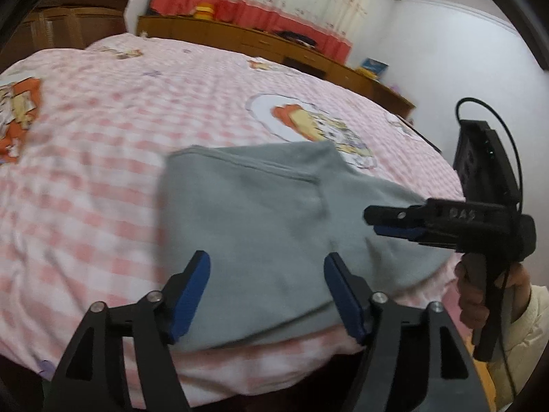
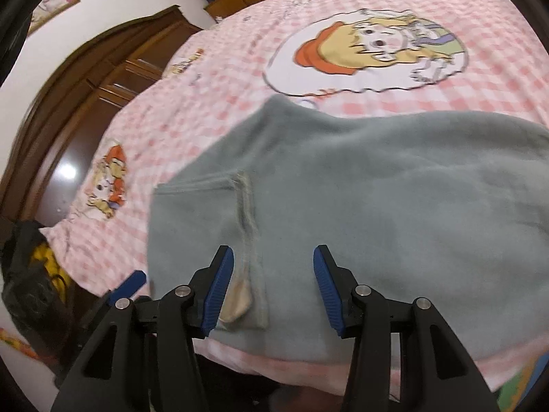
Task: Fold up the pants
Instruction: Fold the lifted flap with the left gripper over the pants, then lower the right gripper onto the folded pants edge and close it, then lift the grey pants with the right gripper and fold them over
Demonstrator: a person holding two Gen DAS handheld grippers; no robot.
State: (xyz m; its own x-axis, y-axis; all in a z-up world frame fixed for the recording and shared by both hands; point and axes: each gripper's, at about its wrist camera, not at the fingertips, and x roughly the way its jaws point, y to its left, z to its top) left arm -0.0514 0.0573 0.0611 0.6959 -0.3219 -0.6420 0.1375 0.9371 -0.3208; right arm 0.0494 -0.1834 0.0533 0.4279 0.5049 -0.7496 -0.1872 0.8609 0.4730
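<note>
Grey pants (image 1: 274, 226), folded into a compact stack, lying at the near edge of the bed on a pink checked bedsheet (image 1: 103, 178) — at 12 o'clock from both wrist cameras. Left gripper (image 1: 267, 295) spread wide, nothing between the blue pads (image 1: 192, 295), poised just over the stack. Right gripper (image 2: 272, 288) likewise parted and empty, above the seam — seen from the left at 3 o'clock. Cartoon print (image 2: 370, 51) beyond the pants at 12 o'clock.

From my left gripper (image 1: 267, 295), the right gripper (image 1: 381, 221) blocks the way at 2 o'clock, over the folded grey pants (image 1: 274, 226). From 9 to 12 o'clock the pink checked bedspread (image 1: 120, 120) lies open up to the wooden cabinet (image 1: 260, 39).
</note>
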